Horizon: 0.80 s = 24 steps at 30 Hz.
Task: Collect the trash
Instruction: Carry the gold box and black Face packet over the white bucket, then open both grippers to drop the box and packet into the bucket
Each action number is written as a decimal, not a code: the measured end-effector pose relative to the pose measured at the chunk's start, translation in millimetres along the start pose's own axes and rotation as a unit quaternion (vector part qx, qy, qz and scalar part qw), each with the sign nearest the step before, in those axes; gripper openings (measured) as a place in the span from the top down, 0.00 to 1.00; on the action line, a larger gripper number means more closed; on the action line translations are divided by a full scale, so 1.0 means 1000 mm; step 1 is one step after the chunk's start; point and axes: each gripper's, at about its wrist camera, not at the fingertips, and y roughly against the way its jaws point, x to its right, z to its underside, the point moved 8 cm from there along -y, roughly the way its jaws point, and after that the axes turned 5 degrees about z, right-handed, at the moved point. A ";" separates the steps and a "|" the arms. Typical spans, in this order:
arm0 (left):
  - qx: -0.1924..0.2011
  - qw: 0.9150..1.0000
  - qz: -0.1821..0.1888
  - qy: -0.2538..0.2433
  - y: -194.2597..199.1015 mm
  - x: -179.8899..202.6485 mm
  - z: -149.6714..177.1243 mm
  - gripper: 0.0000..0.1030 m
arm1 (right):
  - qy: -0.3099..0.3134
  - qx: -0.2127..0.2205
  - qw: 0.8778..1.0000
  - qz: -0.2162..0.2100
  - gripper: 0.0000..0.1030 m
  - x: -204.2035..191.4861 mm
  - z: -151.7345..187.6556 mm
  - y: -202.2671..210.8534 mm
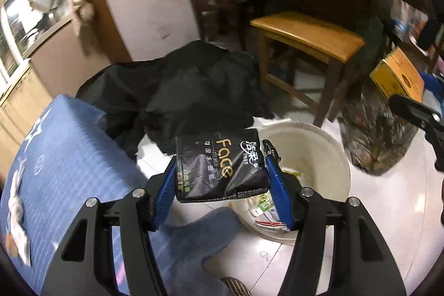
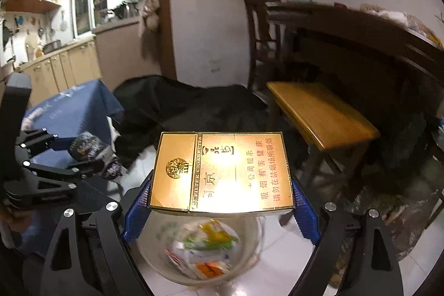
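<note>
Tissue pack [image 1: 222, 165]: black, crumpled soft wrapper, gold "Face" lettering; clamped between blue pads of left claw [image 1: 220, 174], held above the floor at the bucket's 9 o'clock rim.
Cigarette box [image 2: 222, 171]: gold, rigid, red Chinese print; clamped in right claw [image 2: 222, 201], directly over the bucket.
Bucket [image 1: 324, 146]: white, on tiled floor, holding mixed wrappers [image 2: 205, 248].
Wooden stool [image 1: 308, 35]: at bucket's 12 o'clock.

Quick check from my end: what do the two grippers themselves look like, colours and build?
Both look alike. The left gripper and right gripper have matte black angular linkage arms with triangular cut-outs and round silver bolt heads at the pivots. The jaws carry blue pads with a ribbed or dotted grip texture. No cables or sleeves show.
</note>
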 end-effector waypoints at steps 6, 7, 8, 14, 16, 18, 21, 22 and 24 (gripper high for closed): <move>-0.026 0.999 0.025 -0.026 -0.031 0.021 0.006 0.44 | -0.008 -0.039 0.999 -0.024 0.16 0.023 0.024 -0.040; -0.028 0.999 0.030 -0.027 -0.034 0.024 0.006 0.44 | -0.007 -0.044 0.999 -0.029 0.16 0.024 0.028 -0.043; -0.030 0.999 0.035 -0.028 -0.038 0.026 0.006 0.44 | -0.006 -0.049 0.998 -0.036 0.16 0.023 0.033 -0.047; -0.047 0.997 0.057 -0.031 -0.052 0.034 0.005 0.43 | 0.000 -0.068 0.996 -0.065 0.16 0.011 0.043 -0.065; -0.047 0.997 0.054 -0.037 -0.055 0.036 0.004 0.41 | 0.001 -0.072 0.995 -0.075 0.16 0.005 0.040 -0.070; -0.047 0.997 0.054 -0.040 -0.057 0.036 0.002 0.40 | -0.001 -0.079 0.993 -0.086 0.15 0.000 0.039 -0.077; -0.046 0.997 0.052 -0.031 -0.059 0.032 0.000 0.39 | -0.011 -0.090 0.992 -0.089 0.11 -0.005 0.036 -0.082; -0.045 0.997 0.052 -0.028 -0.059 0.031 -0.001 0.39 | -0.012 -0.091 0.992 -0.092 0.11 -0.007 0.036 -0.082; -0.044 0.997 0.056 -0.023 -0.058 0.031 -0.001 0.39 | -0.018 -0.091 0.991 -0.095 0.11 -0.009 0.036 -0.084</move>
